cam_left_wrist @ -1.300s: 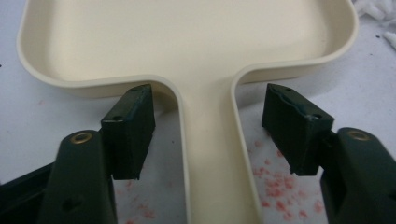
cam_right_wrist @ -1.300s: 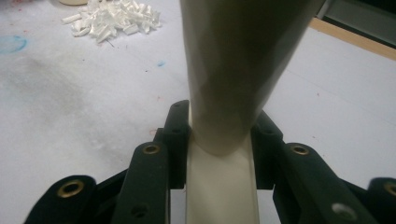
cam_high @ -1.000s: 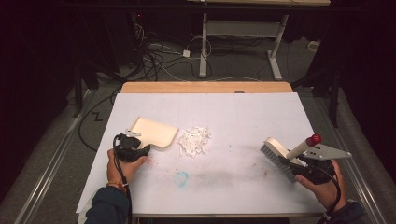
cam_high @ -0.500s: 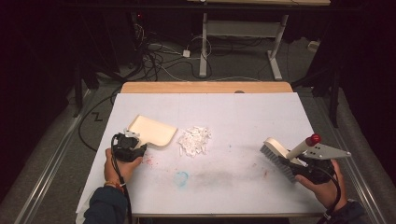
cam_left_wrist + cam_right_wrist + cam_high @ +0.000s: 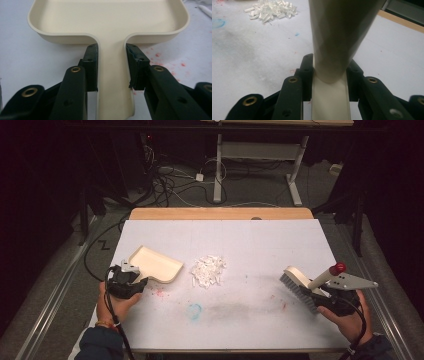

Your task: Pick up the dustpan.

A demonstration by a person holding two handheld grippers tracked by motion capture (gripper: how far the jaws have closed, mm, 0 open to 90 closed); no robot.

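A cream dustpan [image 5: 156, 265] lies at the table's left, its mouth facing the far right. My left gripper [image 5: 139, 282] is shut on its flat handle; in the left gripper view the pads [image 5: 91, 62] press both sides of the dustpan [image 5: 107, 17] handle. A small pile of white scraps [image 5: 207, 270] sits mid-table, to the right of the pan. At the right, my right gripper [image 5: 320, 297] is shut on the handle of a cream hand brush [image 5: 299, 287], bristles down near the table. In the right gripper view the brush handle [image 5: 339, 32] rises between the jaws, and the scraps [image 5: 272, 10] lie far left.
White paper [image 5: 260, 245] covers the table, and a strip of bare wood [image 5: 220, 213] shows at the far edge. A blue smudge [image 5: 194, 310] and red specks [image 5: 159, 293] mark the paper near the front. Cables and a desk frame [image 5: 218, 175] stand on the floor beyond.
The left gripper and the dustpan have shifted slightly left and toward the person. The right hand and brush have stayed put.
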